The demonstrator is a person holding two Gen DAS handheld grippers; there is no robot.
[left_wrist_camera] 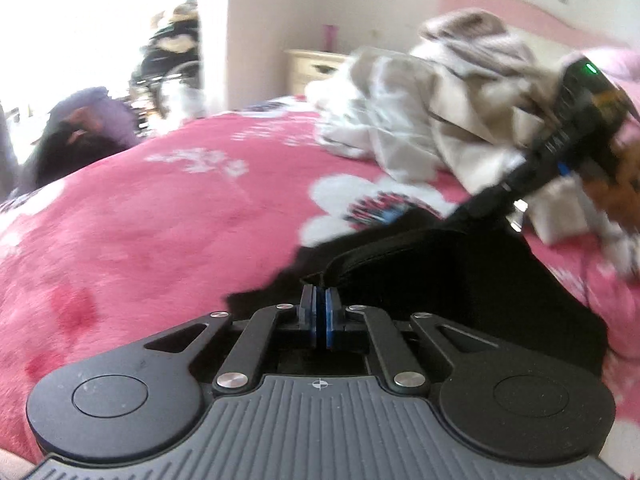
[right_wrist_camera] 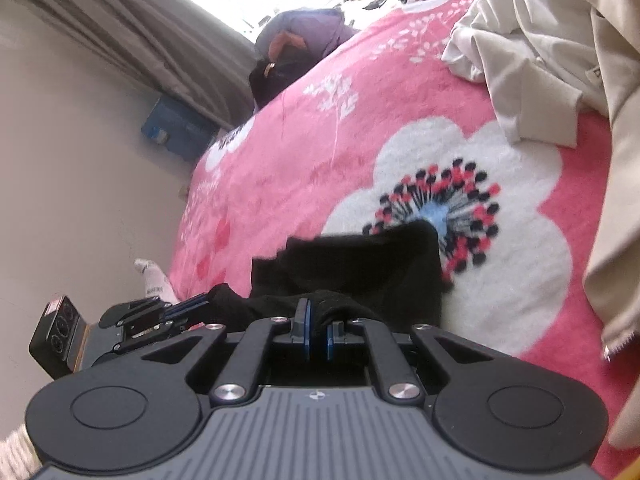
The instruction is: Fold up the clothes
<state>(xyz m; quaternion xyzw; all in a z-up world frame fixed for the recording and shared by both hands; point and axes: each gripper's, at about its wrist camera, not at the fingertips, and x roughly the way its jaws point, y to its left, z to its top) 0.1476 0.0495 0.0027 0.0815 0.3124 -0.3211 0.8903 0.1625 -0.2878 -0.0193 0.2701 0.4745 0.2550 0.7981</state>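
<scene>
A black garment (left_wrist_camera: 460, 280) lies on a pink flowered blanket (left_wrist_camera: 160, 220), stretched between my two grippers. In the left wrist view my left gripper (left_wrist_camera: 320, 294) has its blue pads pressed together, pinching the garment's hem. My right gripper (left_wrist_camera: 468, 212) reaches in from the upper right and holds the far corner. In the right wrist view my right gripper (right_wrist_camera: 318, 316) is shut on a bunched fold of the black garment (right_wrist_camera: 360, 264). The left gripper (right_wrist_camera: 200, 302) shows at the left, its tips against the cloth's near corner.
A heap of beige and white clothes (left_wrist_camera: 420, 120) (right_wrist_camera: 540, 60) lies further up the bed by a pink headboard (left_wrist_camera: 520, 12). A purple and dark bundle (right_wrist_camera: 296, 48) sits at the bed's edge. Curtain (right_wrist_camera: 140, 40), blue box (right_wrist_camera: 176, 128) and a socked foot (right_wrist_camera: 154, 280) are on the floor side.
</scene>
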